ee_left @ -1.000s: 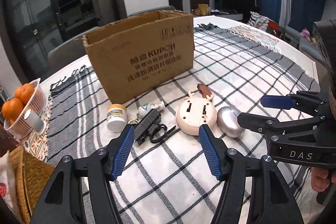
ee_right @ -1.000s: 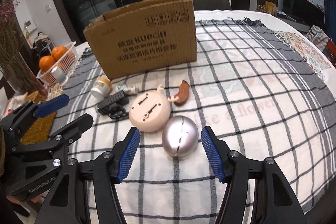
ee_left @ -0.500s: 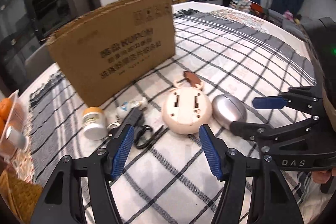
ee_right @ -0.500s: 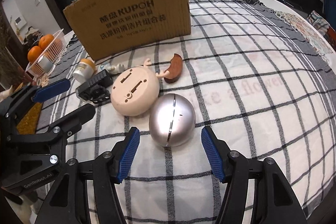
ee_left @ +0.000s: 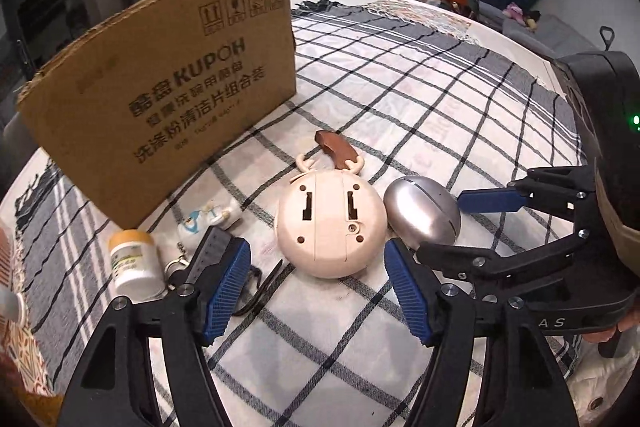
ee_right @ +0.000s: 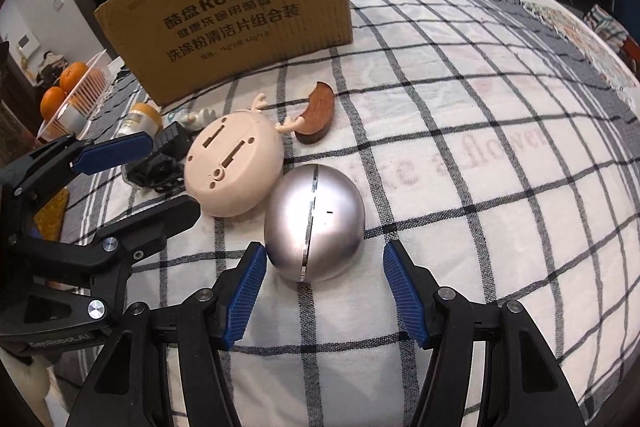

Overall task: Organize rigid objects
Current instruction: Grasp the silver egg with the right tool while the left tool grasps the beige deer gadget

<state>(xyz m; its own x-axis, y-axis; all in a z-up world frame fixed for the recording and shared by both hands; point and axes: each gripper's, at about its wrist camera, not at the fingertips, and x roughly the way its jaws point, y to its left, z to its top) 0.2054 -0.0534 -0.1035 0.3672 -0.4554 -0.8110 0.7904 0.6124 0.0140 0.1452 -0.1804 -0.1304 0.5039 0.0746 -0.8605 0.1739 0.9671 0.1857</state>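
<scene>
A round beige gadget with antlers (ee_left: 330, 225) lies face down on the checked cloth, touching a silver egg-shaped object (ee_left: 422, 213). My left gripper (ee_left: 318, 291) is open just in front of the beige gadget. My right gripper (ee_right: 324, 293) is open, its blue pads either side of the near end of the silver egg (ee_right: 314, 221). A brown curved wooden piece (ee_right: 318, 113) lies behind. A small bottle with a yellow cap (ee_left: 132, 259), a white figurine (ee_left: 208, 219) and a black item with a key ring (ee_left: 212, 255) lie to the left.
An open cardboard box (ee_left: 168, 95) stands behind the objects. A white basket with oranges (ee_right: 66, 87) sits at the far left. The checked cloth (ee_right: 500, 187) stretches bare to the right. The other gripper (ee_right: 92, 187) reaches in beside the beige gadget.
Both grippers have moved forward and down toward the objects. The right gripper's pads now flank the silver egg. Both stay open.
</scene>
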